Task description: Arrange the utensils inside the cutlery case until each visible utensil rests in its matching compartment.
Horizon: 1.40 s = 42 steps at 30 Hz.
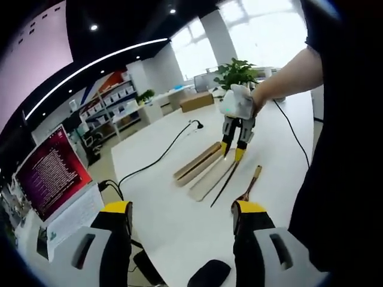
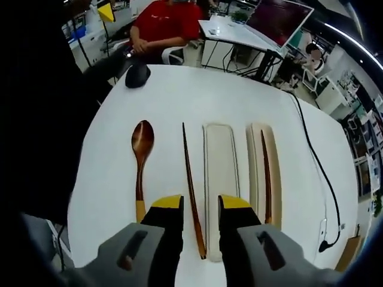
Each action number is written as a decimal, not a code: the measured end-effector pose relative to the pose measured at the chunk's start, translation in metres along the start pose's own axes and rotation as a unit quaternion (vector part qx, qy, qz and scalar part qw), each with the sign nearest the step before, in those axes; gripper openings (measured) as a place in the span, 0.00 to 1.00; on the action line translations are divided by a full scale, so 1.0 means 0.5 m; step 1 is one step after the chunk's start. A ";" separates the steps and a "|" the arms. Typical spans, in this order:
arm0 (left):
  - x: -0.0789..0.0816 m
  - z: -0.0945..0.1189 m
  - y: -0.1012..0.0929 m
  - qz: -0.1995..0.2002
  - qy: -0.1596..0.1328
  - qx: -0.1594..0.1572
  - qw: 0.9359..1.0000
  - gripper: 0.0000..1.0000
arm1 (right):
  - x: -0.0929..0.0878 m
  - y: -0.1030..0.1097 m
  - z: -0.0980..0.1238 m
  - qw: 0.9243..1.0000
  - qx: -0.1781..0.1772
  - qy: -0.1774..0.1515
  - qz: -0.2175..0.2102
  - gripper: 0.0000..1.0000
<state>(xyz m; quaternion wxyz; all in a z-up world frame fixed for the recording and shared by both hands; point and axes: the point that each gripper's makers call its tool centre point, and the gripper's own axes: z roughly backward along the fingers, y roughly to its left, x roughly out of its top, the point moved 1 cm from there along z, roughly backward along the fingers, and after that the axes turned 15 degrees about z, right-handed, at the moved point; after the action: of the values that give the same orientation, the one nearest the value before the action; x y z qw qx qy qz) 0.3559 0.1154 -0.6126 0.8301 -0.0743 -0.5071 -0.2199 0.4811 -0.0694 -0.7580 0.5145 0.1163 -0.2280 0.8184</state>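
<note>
My right gripper (image 2: 200,209) hangs spread over the dark wooden chopstick (image 2: 191,185) lying loose on the white bench (image 2: 179,95) — just beside the pale case tray (image 2: 220,155). Looks like pick-up time; next I'd pinch it. Left gripper (image 1: 182,215) spread, idle.

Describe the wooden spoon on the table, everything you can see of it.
The wooden spoon looks like glossy, reddish-brown wood with an oval bowl and a slim, straight handle. In the right gripper view it lies flat on the white table, outside the cutlery case, bowl pointing away from the camera. Its handle end passes behind the right gripper, near one yellow-tipped jaw. A loose dark chopstick lies between the spoon and the case, apart from the spoon. Only the table seems to touch it.
</note>
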 end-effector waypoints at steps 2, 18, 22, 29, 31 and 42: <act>0.010 0.000 -0.008 0.010 -0.019 -0.006 1.000 0.70 | 0.004 0.003 -0.007 1.000 0.008 -0.001 -0.002 0.20; -0.001 -0.007 -0.024 0.013 -0.010 -0.007 1.000 0.69 | 0.003 0.030 -0.060 0.999 0.050 0.013 -0.012 0.15; -0.006 -0.001 -0.024 0.015 -0.007 -0.003 1.000 0.68 | 0.001 0.031 -0.071 0.998 0.055 0.015 -0.014 0.14; -0.013 0.006 -0.021 0.018 -0.003 0.001 1.000 0.68 | -0.003 0.038 -0.085 0.998 0.063 0.028 -0.008 0.11; -0.015 0.008 -0.020 0.018 -0.002 0.002 1.000 0.68 | -0.003 0.041 -0.087 0.997 0.066 0.029 -0.013 0.12; -0.020 0.008 -0.012 0.019 0.001 0.003 1.000 0.68 | -0.005 0.044 -0.105 0.996 0.080 0.048 -0.003 0.12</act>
<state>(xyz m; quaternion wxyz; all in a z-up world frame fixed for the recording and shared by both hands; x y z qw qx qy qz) 0.3460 0.1142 -0.6198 0.8347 -0.0811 -0.5056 -0.2028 0.4650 -0.0535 -0.8100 0.5164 0.1184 -0.1362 0.8371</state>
